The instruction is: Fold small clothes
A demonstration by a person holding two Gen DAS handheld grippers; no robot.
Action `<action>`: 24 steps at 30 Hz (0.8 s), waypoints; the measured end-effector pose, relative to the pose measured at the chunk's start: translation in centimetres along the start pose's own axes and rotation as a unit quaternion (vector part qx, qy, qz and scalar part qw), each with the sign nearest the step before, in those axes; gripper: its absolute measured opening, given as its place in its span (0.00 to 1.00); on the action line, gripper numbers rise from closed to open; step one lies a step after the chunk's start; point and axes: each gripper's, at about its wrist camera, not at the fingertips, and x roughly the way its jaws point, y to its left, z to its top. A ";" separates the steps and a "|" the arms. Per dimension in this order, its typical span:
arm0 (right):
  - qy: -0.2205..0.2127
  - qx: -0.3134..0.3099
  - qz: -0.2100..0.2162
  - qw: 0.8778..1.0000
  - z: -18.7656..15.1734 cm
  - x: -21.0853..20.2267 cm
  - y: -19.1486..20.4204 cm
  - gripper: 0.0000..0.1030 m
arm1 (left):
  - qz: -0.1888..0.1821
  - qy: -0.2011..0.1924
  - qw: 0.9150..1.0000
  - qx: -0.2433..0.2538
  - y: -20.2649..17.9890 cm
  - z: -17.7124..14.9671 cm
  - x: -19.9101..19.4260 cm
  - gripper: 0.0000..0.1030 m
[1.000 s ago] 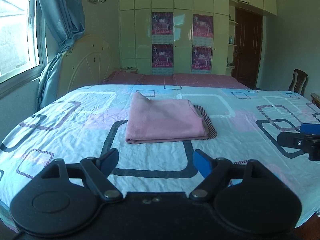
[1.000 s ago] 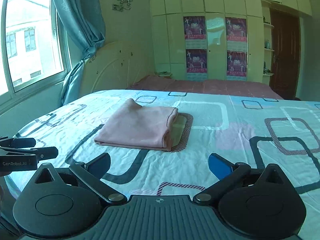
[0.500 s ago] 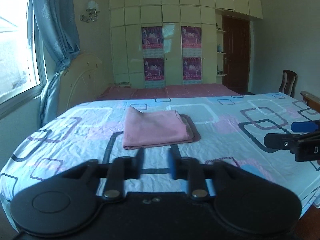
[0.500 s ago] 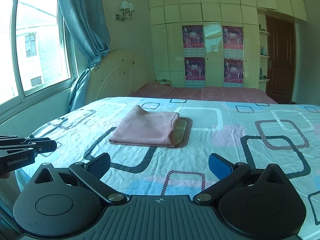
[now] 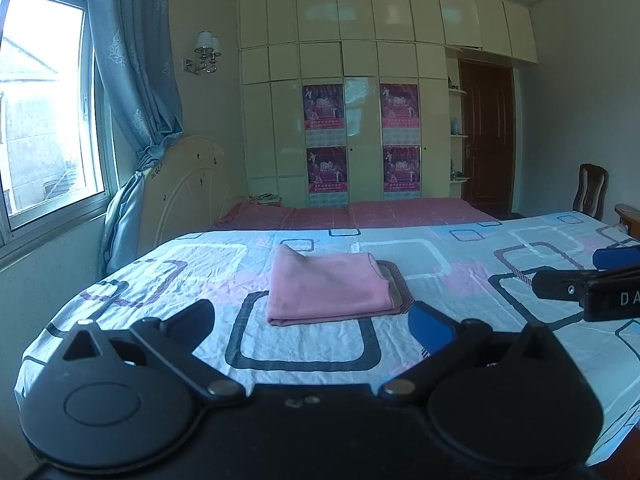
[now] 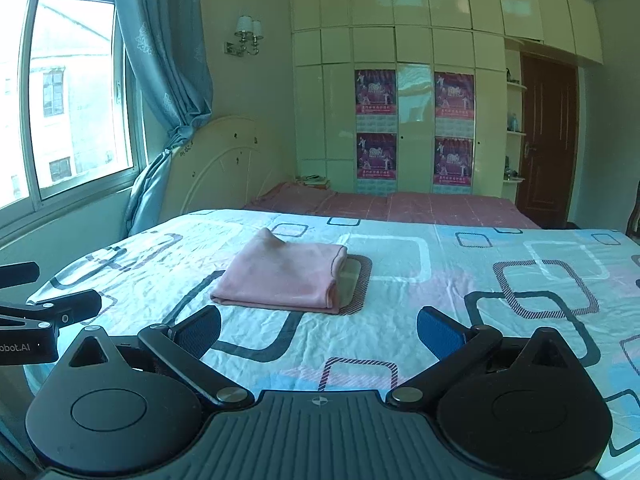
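Room: wardrobe [image 5: 360, 92] covers the far wall, four purple posters [image 5: 324, 106] on its doors, brown door [image 5: 486, 136] to its right, window [image 6: 76, 92] and blue curtain [image 6: 168, 52] on the left, wall lamp [image 5: 205, 53] between curtain and wardrobe. Bed [image 5: 460, 280] fills the lower half of both views, sheet printed with rounded squares in black, white and pink; cream headboard [image 5: 180, 184] at its left side, a pink-covered section [image 6: 392, 206] at the far edge next to the wardrobe. Chair [image 5: 590, 192] stands past the bed's right side in the left view. Pink cloth [image 5: 328, 286] lies folded into a flat rectangle near the middle of the bed, one back corner poking up, nothing touching it; folded edge faces the right [image 6: 280, 274]. Left gripper [image 5: 310, 322] sits low over the near edge of the bed, jaws apart, nothing between them, cloth just ahead of the gap. Right gripper [image 6: 318, 332] same height and pose, jaws apart, empty, cloth ahead and slightly left. Each gripper shows at the edge of the other's view, well apart from the cloth. Left one's lettering reads "obot.AI".
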 end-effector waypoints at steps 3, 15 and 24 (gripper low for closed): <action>-0.003 -0.002 -0.002 1.000 0.2 -0.2 0.0 1.00 | -0.002 -0.003 1.000 0.000 0.0 0.1 0.0 1.00; -0.005 -0.007 -0.005 1.000 0.0 -0.5 -0.3 1.00 | -0.008 -0.012 1.000 0.006 -0.1 0.3 -0.3 1.00; -0.012 -0.001 -0.003 1.000 0.4 -0.9 -0.6 1.00 | -0.012 -0.016 1.000 0.011 -0.1 0.5 -0.4 1.00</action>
